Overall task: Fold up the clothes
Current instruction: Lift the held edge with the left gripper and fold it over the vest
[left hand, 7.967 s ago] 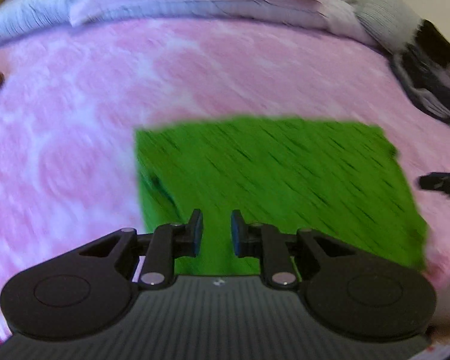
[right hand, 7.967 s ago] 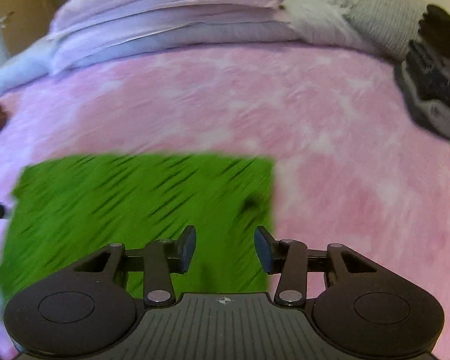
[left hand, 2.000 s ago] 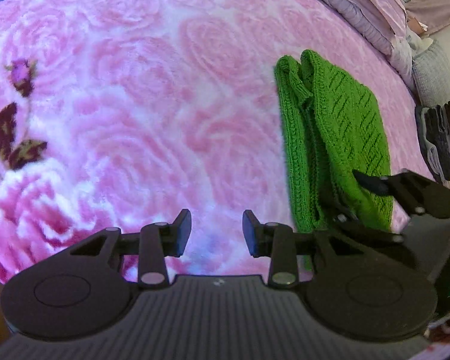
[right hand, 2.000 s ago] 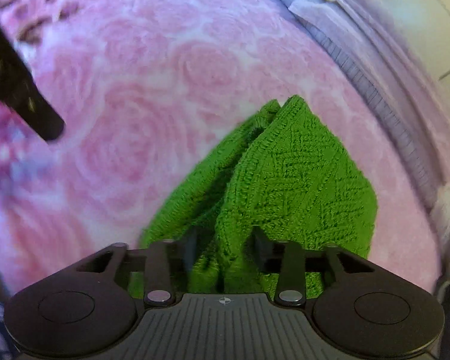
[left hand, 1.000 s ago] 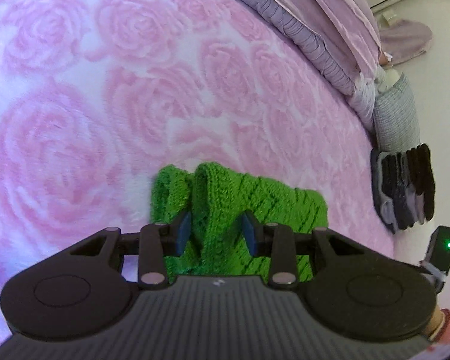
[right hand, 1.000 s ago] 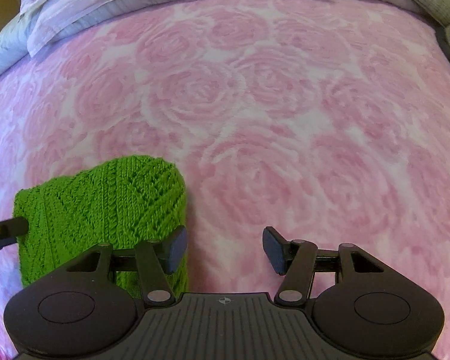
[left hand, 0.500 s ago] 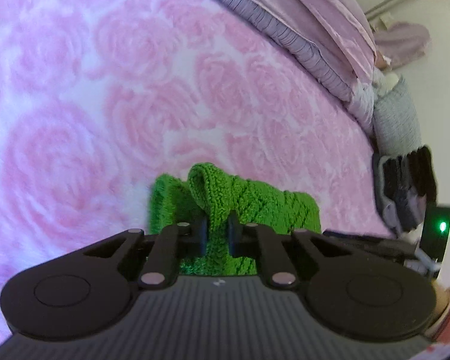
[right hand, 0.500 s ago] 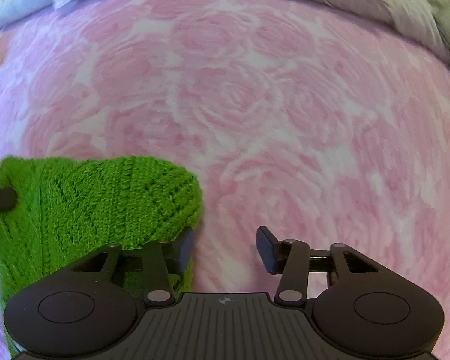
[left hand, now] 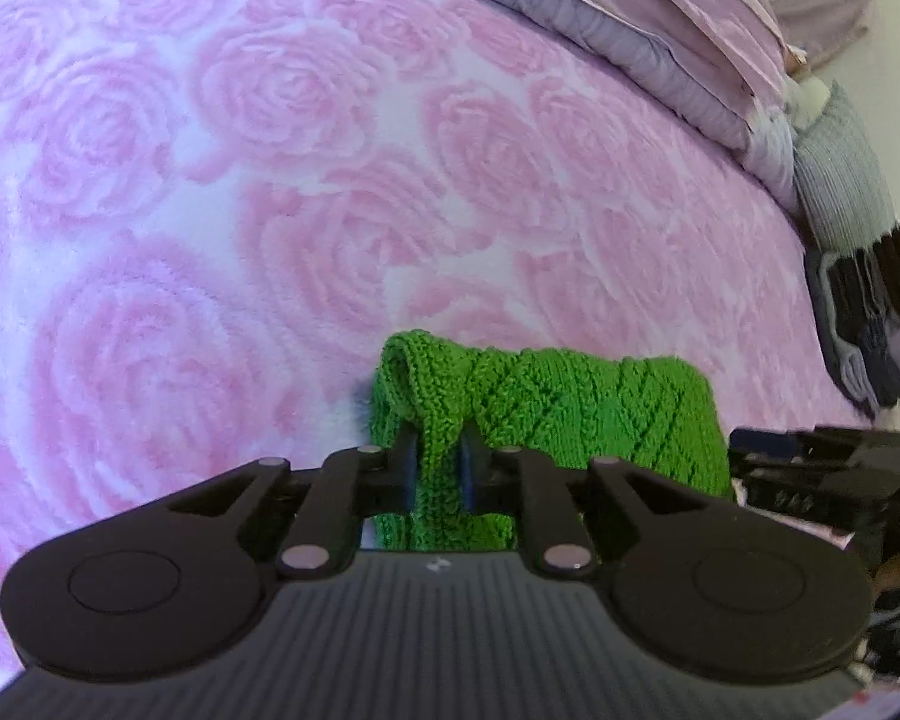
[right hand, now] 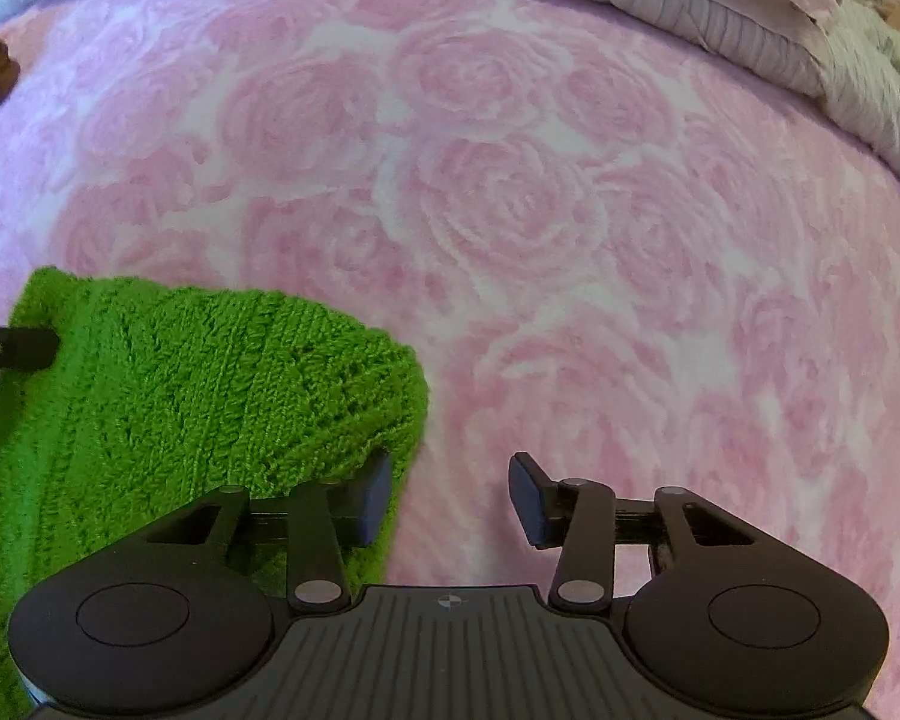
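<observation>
A folded green knit garment (left hand: 576, 414) lies on the pink rose-patterned blanket (left hand: 222, 228). My left gripper (left hand: 439, 474) is shut on its left edge, with a bunch of knit pinched between the fingers. In the right wrist view the same green garment (right hand: 198, 384) fills the lower left, draped over the left finger. My right gripper (right hand: 450, 498) is open, with only blanket between its fingertips. A black tip of the left gripper (right hand: 12, 348) pokes in at the garment's far left edge.
Lilac folded bedding (left hand: 630, 18) and a grey knit pillow (left hand: 840, 180) line the far edge of the bed. A stack of dark folded clothes (left hand: 870, 324) sits at the right. The right gripper's body (left hand: 828, 474) shows at the lower right of the left wrist view.
My left gripper closed on the green garment's edge over the last second. The right gripper let go of the garment about two seconds ago and stays open beside it.
</observation>
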`<state>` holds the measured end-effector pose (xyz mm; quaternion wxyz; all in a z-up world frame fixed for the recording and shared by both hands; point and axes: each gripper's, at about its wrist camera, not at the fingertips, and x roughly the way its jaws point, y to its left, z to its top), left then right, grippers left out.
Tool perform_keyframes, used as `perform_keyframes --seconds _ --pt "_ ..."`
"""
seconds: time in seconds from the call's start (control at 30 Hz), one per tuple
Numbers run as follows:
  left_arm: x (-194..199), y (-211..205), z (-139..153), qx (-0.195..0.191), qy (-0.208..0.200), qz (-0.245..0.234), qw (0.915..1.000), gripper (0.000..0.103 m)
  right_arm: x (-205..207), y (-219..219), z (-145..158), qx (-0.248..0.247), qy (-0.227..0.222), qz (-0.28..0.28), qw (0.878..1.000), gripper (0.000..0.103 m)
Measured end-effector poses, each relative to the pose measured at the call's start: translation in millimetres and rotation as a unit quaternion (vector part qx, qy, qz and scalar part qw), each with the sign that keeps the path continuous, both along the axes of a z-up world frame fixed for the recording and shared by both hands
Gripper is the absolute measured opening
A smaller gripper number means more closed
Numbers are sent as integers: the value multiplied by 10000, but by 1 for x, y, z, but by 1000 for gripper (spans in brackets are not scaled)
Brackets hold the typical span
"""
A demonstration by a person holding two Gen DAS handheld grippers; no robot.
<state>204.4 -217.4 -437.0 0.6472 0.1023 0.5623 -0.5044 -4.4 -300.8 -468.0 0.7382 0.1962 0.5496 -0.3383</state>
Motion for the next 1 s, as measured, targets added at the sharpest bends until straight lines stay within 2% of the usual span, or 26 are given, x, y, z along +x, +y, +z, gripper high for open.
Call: perform_keyframes --seconds 0.13,0.27,0.37,0.47,0.5,0.53,0.57,0.63,0.73,0.87,1.0 --pt "0 22 16 -54 161 325 9993 26 -26 6 22 125 -533 -196 9983 42" --pt "-18 61 29 2 635 351 9974 32 -70 31 39 512 -1090 -485 9915 42" --pt "-41 93 32 145 1032 332 9940 32 -104 58 46 909 -1502 -862 9807 42" --pt "-61 117 25 185 1485 342 9881 32 -118 84 48 1132 -1625 -1013 9749 42" --pt "-67 120 21 196 1565 323 9870 31 -120 92 45 1197 -1642 -1067 9733 41" --pt "-73 122 18 198 1585 297 9867 24 -121 97 42 1236 -1652 -1119 9721 40" --pt "-78 123 15 157 1520 253 9879 7 -121 102 40 1217 -1701 -1137 9712 34" --pt "-84 124 13 161 1187 163 9927 7 -117 109 37 1046 -1663 -1113 9742 27" --pt "-90 129 10 92 822 4 9966 8 -104 113 29 906 -1396 -961 9814 25" --pt "-92 128 0 76 705 79 9975 10 -86 123 12 648 -996 -669 9907 26" --pt "-99 127 19 229 493 155 9984 13 -87 134 25 419 -925 -802 9916 26"
